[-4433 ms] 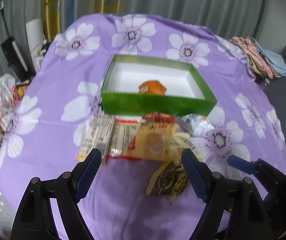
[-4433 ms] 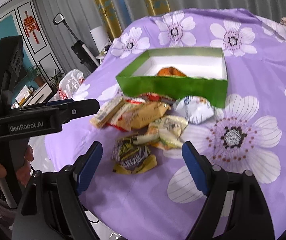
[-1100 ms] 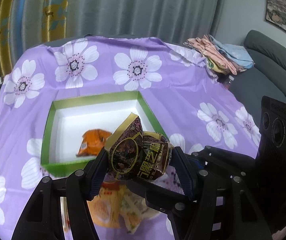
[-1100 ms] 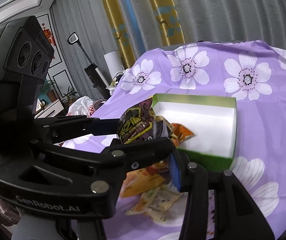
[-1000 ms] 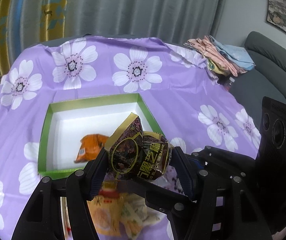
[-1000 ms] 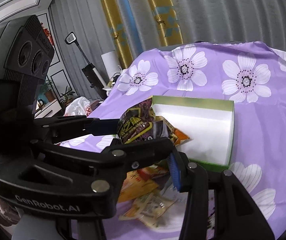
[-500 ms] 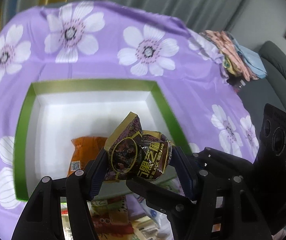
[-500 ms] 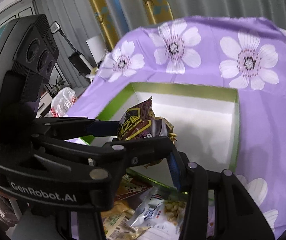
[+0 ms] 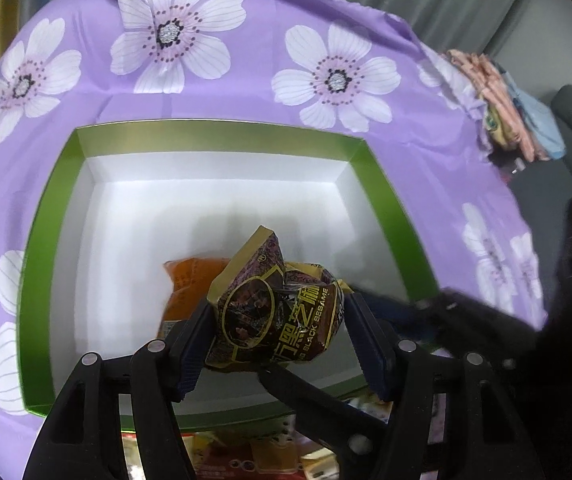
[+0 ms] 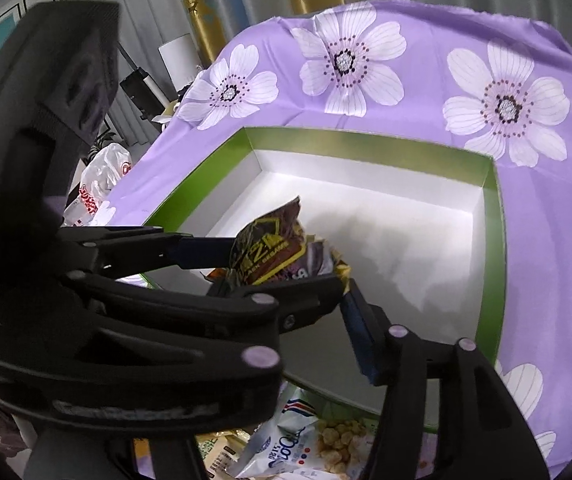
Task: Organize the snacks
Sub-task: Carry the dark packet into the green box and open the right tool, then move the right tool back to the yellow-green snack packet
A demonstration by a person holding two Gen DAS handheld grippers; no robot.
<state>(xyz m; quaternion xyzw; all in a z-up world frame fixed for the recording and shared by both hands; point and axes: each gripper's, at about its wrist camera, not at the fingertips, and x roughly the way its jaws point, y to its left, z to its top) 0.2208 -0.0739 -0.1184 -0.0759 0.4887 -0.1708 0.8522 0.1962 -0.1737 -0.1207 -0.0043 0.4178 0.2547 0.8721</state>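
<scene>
Left gripper (image 9: 278,320) jaws clamped on black sesame snack packet (image 9: 274,312), held over green box (image 9: 38,240) above orange packet (image 9: 190,284), right gripper (image 10: 346,308) jaw gap undeterminable, remaining snacks (image 10: 294,440) near box.

We find even, soft indoor lighting; faint shadows fall on the box floor (image 9: 214,216). Strong fisheye bending and dark vignetting mark the edges. The right gripper (image 9: 498,320) appears motion-blurred.
</scene>
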